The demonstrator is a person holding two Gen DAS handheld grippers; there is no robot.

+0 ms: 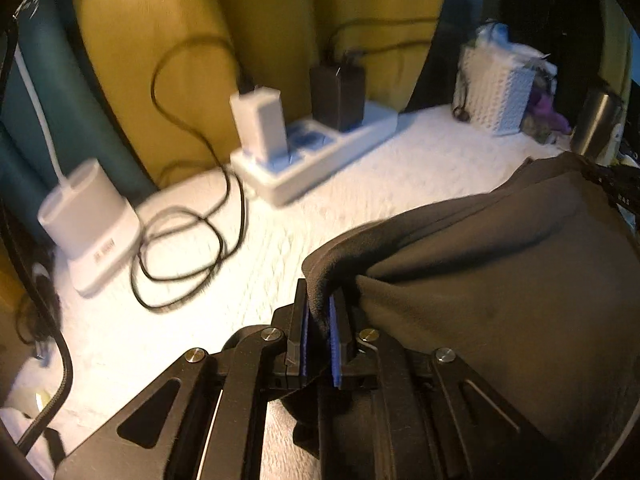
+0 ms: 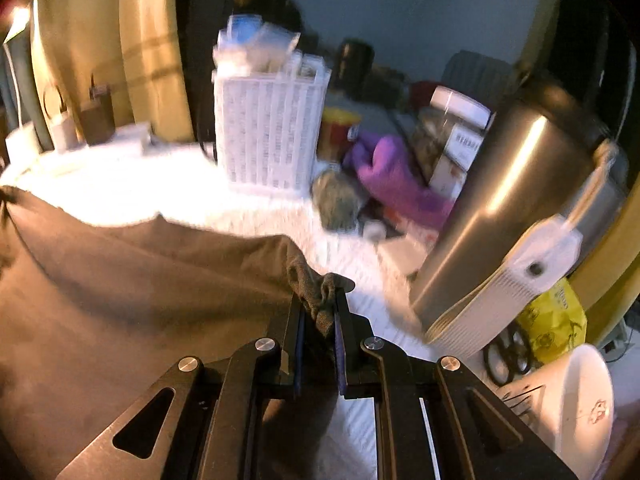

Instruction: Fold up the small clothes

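Grip: left gripper (image 1: 320, 316) and right gripper (image 2: 322, 312) both clamp cloth (image 1: 500, 264) edge.
Advice: lower level (avoid cables (image 1: 192, 216)).

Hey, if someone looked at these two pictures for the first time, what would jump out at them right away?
Most striking is the dark brown garment, stretched between the two tongs over the white textured cover: the left tongs and the right tongs each pinch a bunched edge of it. Next comes the clutter behind: a white power strip with plugged-in chargers at the back left, and a large steel flask looming close on the right.
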